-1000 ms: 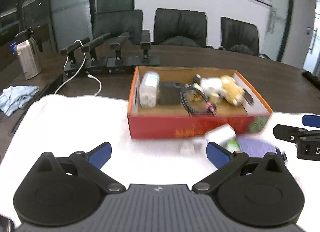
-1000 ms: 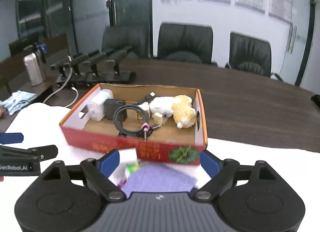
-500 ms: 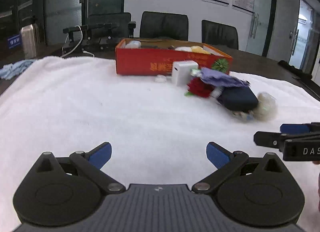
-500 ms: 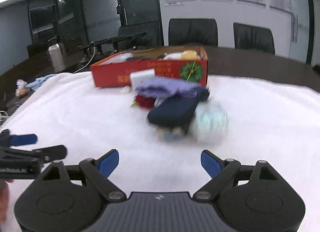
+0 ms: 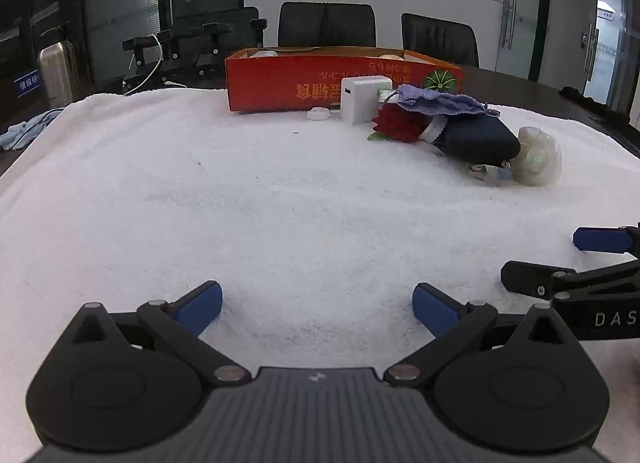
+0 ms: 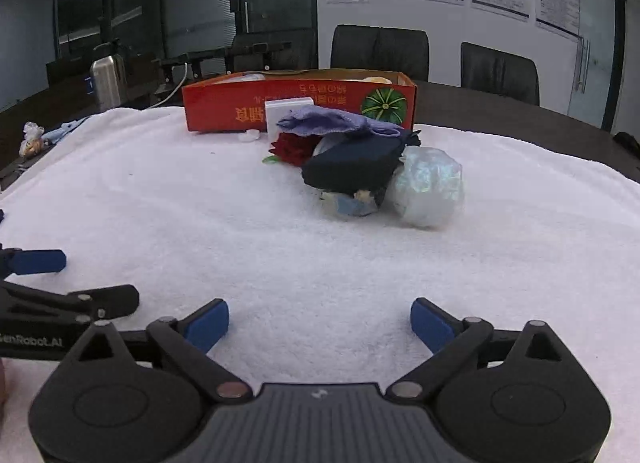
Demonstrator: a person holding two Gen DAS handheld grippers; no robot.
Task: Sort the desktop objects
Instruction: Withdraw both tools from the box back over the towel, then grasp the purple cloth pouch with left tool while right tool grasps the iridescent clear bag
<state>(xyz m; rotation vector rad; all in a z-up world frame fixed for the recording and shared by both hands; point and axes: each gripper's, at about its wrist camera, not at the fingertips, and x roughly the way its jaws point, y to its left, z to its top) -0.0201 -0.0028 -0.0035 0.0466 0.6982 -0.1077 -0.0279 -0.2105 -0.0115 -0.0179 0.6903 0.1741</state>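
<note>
Both grippers, left gripper (image 5: 316,309) spread and right gripper (image 6: 319,321) opening, are hovering empty; pile (image 6: 360,167) ahead is waiting unsorted before the partly filled red box (image 6: 298,103).

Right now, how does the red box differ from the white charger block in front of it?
The red box is long, low and printed with upside-down writing; the white charger block is small, plain and upright. The red box is an open container with things inside; the white charger block is solid. Both rest on the white towel.
</note>
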